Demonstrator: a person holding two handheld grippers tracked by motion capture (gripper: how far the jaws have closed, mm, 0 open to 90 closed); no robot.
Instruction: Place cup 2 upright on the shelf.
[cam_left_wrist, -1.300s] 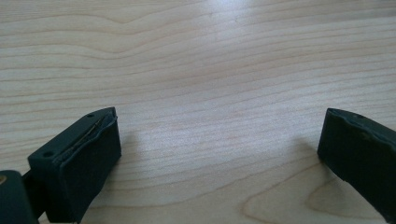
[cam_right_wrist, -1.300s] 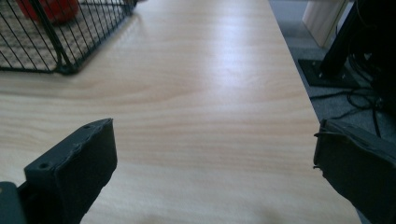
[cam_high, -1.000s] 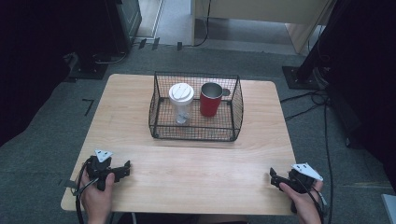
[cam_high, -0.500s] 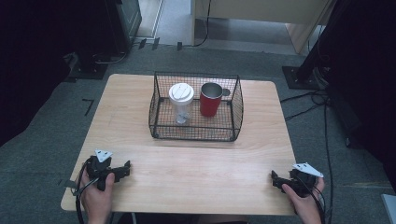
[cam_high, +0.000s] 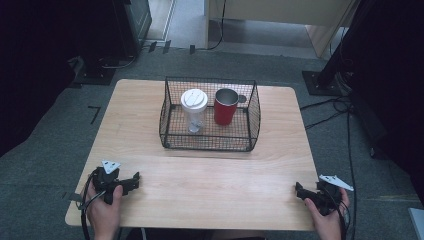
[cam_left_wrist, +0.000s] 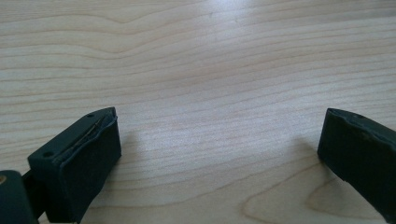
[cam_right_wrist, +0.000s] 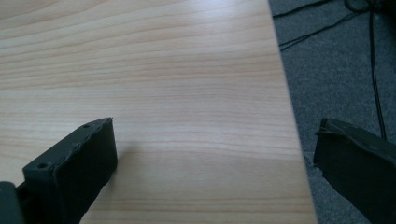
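The left gripper (cam_high: 131, 181) rests at the table's (cam_high: 210, 175) near left corner, jaws spread wide and empty. Farther back, inside the wire basket (cam_high: 210, 142), the lidded tumbler (cam_high: 194, 111) stands upright, long axis vertical, the red mug (cam_high: 226, 106) just right of it, handle pointing far-right. The right gripper (cam_high: 301, 191), also gaping, sits near right. Better to come down over the basket's rim and close squarely.

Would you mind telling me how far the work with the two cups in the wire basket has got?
Nothing looks done yet. The lidded clear cup and the red cup both stand upright inside the wire basket. Neither hand holds anything: the left claw and the right claw rest open at the table's near corners, far from the basket. Reaching for and handling the cups is all left.
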